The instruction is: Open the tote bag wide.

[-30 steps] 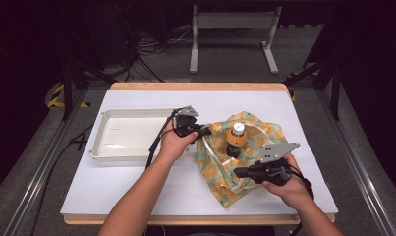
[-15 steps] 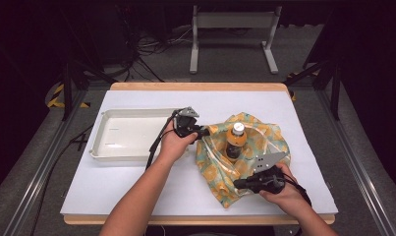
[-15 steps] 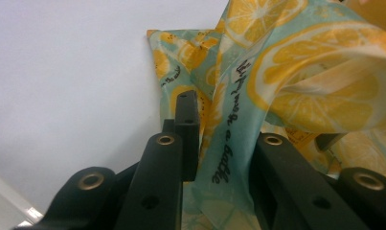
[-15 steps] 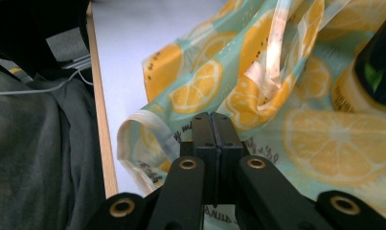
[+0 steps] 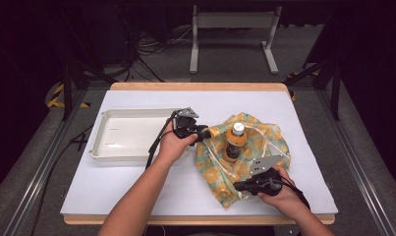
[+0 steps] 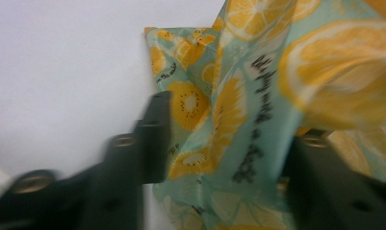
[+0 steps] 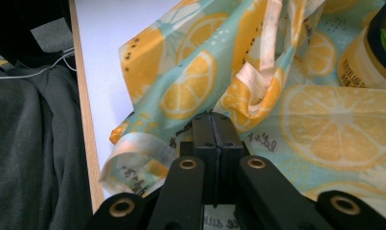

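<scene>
Your left gripper (image 5: pixel 204 132) sits at the left edge of the fruit-print bag (image 5: pixel 244 157), and its jaws have just been opening: in the left gripper view they stand apart with a fold of the bag (image 6: pixel 238 143) hanging loose between them, the pads not pressing on it. Your right gripper (image 5: pixel 240 186) is at the bag's near edge, jaws pressed flat together; in the right gripper view the cloth (image 7: pixel 334 124) bunches around their tips, but whether any of it is caught between them you cannot tell.

The bottle (image 5: pixel 235 141) stands upright on the bag, between your two grippers, just right of the left one and just beyond the right one (its white cap is up). In the right gripper view its base (image 7: pixel 368 62) rises up and to the right of the jaws, and a pale ribbon handle (image 7: pixel 257 76) loops right in front of them.

Just left of your left hand (image 5: pixel 173 145) lies the white tray (image 5: pixel 107 147), its near right corner under your wrist. Everything rests on the white table (image 5: pixel 136 187).
</scene>
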`<state>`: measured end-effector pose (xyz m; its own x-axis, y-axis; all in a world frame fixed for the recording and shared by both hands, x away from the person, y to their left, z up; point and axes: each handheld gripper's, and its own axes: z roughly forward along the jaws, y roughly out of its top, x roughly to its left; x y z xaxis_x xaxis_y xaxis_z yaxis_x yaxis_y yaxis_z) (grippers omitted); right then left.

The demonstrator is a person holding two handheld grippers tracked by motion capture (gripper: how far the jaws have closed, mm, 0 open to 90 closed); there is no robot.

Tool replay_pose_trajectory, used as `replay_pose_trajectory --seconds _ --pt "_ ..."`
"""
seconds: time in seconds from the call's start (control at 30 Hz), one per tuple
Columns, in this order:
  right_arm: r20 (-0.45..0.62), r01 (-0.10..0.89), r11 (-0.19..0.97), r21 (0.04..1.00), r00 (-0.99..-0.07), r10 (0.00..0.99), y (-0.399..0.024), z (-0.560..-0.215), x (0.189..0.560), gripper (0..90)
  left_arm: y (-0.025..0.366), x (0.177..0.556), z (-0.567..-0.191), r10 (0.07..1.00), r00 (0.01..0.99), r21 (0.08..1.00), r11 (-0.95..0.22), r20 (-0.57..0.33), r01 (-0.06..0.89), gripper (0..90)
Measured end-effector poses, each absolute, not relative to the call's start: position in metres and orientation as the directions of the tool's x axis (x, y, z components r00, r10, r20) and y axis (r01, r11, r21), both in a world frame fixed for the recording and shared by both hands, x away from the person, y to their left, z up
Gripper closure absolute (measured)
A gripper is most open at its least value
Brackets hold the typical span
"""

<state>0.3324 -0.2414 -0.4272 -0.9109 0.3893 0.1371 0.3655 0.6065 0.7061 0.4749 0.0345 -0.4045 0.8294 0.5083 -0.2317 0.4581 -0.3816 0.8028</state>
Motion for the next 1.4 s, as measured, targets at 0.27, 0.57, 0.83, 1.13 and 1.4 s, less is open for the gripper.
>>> replay_pose_trajectory --seconds 0.27,0.57,0.83,1.13,1.4 --pt "0.134 0.363 0.598 0.715 -0.91 0.392 -0.242 -0.427 0.332 90.0 0.042 0.459 -0.387 0.466 0.862 0.843 -0.368 -0.199 0.393 25.9" --pt "0.133 0.362 0.59 0.722 -0.909 0.395 -0.242 -0.426 0.332 90.0 0.042 0.449 -0.363 0.424 0.891 0.923 -0.254 -0.163 0.289 26.2" --pt "0.132 0.355 0.583 0.731 -0.911 0.39 -0.242 -0.424 0.331 90.0 0.029 0.444 -0.353 0.37 0.921 0.946 -0.241 -0.118 0.218 31.6" --pt "0.132 0.351 0.58 0.735 -0.913 0.386 -0.242 -0.424 0.332 90.0 0.017 0.444 -0.36 0.414 0.91 0.905 -0.375 -0.03 0.2 76.3" --pt "0.133 0.353 0.577 0.737 -0.912 0.387 -0.243 -0.424 0.332 90.0 0.011 0.453 -0.383 0.466 0.884 0.86 -0.435 -0.036 0.265 83.6"
